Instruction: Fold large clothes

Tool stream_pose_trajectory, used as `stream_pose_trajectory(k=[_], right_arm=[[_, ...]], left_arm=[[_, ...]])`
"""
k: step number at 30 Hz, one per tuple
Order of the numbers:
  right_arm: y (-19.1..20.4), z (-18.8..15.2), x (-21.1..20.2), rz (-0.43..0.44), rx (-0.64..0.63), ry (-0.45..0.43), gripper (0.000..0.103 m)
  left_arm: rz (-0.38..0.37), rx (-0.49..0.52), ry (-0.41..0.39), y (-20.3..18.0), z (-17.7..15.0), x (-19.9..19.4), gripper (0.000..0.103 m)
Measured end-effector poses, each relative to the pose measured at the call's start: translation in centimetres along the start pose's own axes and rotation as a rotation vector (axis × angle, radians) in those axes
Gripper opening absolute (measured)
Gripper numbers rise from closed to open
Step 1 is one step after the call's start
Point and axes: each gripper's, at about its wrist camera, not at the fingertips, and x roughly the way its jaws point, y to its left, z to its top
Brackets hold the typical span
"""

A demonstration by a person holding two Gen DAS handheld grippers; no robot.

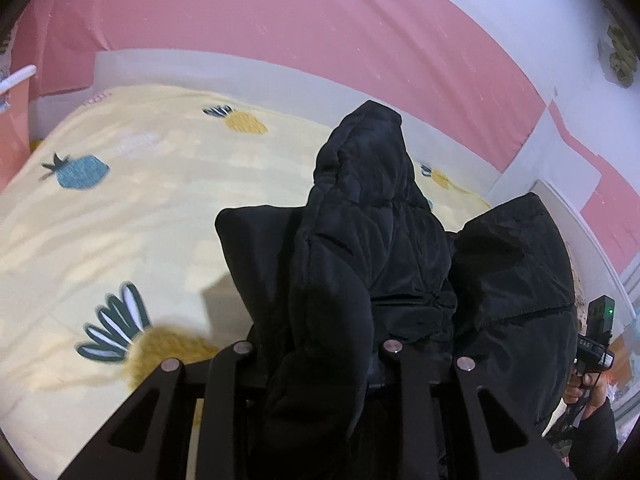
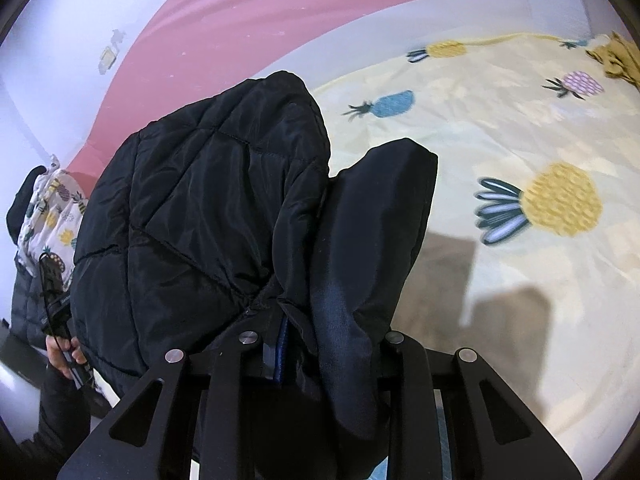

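Left claw (image 1: 320,360) grasping black quilted jacket (image 1: 376,240) at lower centre, right claw (image 2: 320,344) grasping it too, pineapple-print bed (image 1: 160,208) behind

A home bedroom: ahead of the tool lies a bed (image 1: 120,248) under a pale yellow pineapple-print blanket (image 2: 520,128), with pink-and-white walls (image 1: 280,12) beyond.

Even indoor light, hard shadows on the blanket (image 2: 520,312), motion blur, fisheye-curved dark corners.
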Motion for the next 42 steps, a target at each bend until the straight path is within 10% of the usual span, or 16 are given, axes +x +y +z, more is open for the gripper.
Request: stream_pose_trajectory(k=[14,23,27,35,42], right_arm=[[0.5,-0.1,1.4,0.074,-0.057,0.056,0.026],[-3.2,-0.4,10.4,-0.029,0.029,0.192,0.044],[-4.9,-0.4,10.2,0.014,0.114,0.179,0.056],[-4.2,0.5,4.8,-0.041,0.077,0.068,0.058],[1.3,1.1,3.0,-0.086,-0.103,-0.054,0.057]], left_arm=[[0.135,-0.052,-0.038,9.3,6.8,0.9,0.029],[0.214,-0.153,0.092,16.8,2.9,9.2,0.046],[0.179,-0.278,0.056,20.0,2.3,8.5,0.073],[0.199,-0.368,-0.144,21.7,3.1,1.7,0.073],[0.193,-0.189,-0.135,17.6,3.5,1.8,0.073]])
